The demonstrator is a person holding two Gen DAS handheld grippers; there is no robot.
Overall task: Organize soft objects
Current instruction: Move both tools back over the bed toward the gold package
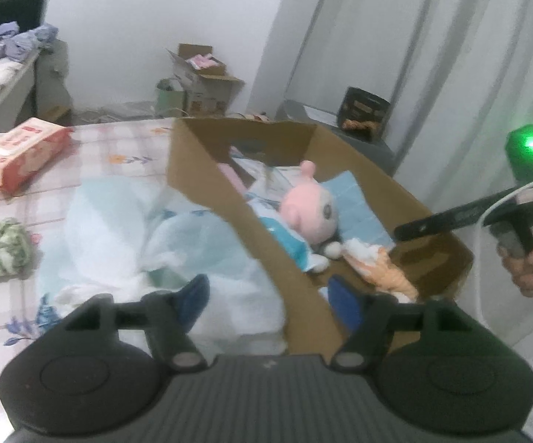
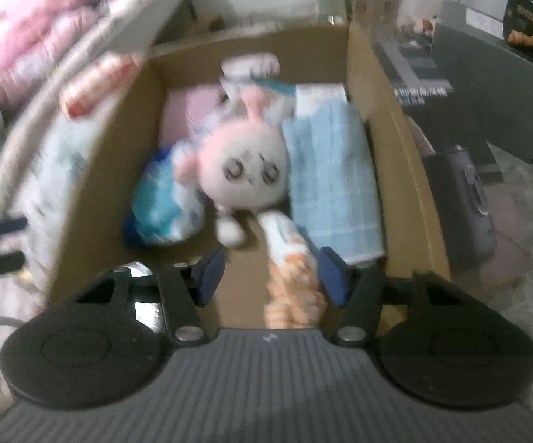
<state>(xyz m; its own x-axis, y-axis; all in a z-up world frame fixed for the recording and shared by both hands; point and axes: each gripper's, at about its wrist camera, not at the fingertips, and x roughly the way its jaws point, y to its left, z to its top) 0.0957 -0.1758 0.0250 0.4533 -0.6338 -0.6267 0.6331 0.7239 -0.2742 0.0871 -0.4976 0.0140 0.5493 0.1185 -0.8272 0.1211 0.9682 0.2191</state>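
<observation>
R gripper (image 2: pixel 268 275) jaws apart over cardboard box (image 2: pixel 395 140), orange-white cloth (image 2: pixel 292 277) lying loose btwn them, long axis running away from tool; L gripper (image 1: pixel 268 297) wide, empty.

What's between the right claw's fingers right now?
In the right wrist view, the orange-and-white cloth lies between the open right claw fingers, on the box floor.
</observation>
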